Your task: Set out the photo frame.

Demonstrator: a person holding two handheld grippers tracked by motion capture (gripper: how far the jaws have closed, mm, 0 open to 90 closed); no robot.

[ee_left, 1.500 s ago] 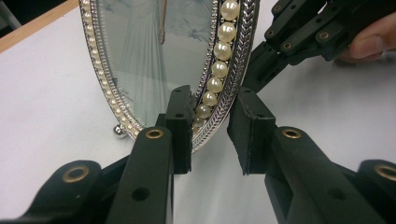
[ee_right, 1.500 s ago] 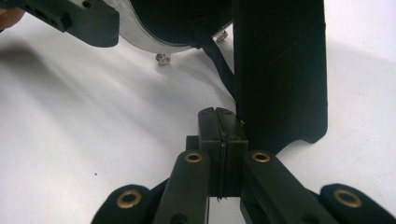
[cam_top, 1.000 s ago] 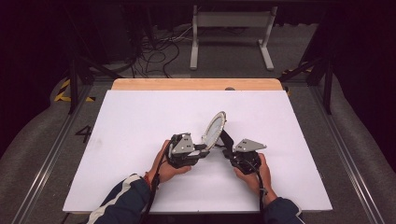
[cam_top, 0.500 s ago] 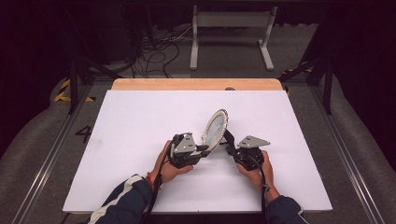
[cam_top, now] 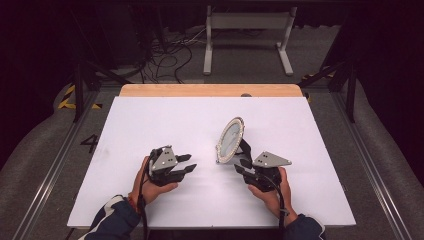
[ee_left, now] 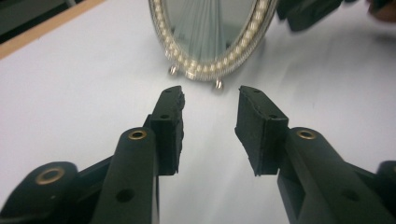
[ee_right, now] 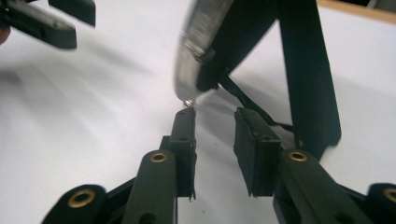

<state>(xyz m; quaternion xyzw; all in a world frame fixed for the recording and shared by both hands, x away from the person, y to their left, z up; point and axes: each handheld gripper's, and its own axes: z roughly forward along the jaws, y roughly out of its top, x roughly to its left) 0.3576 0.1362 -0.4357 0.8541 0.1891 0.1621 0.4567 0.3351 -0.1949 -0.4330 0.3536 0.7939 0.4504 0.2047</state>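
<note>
Oval mirror [cam_top: 230, 140] stood propped on its black easel leg [ee_right: 306, 70] mid-desk [cam_top: 150, 120], both tongs apart and empty.

Left tongs [cam_top: 186, 163] had just been opening, well off; right tongs [cam_top: 242, 164] too, just behind it. Glass looked fragile, light, tippy — best gripped by the beaded rim [ee_left: 187, 65].

The high view looks forward and down from above the person's side onto the whole white rectangular table [cam_top: 150, 125], from far away. The left gripper view looks low along its own black jaws, very near to the front of the oval pearl-rimmed standing mirror [ee_left: 210, 37]. The right gripper view looks equally low and near at the dark back and black prop of this mirror [ee_right: 205, 46], so all three views share it.
</note>
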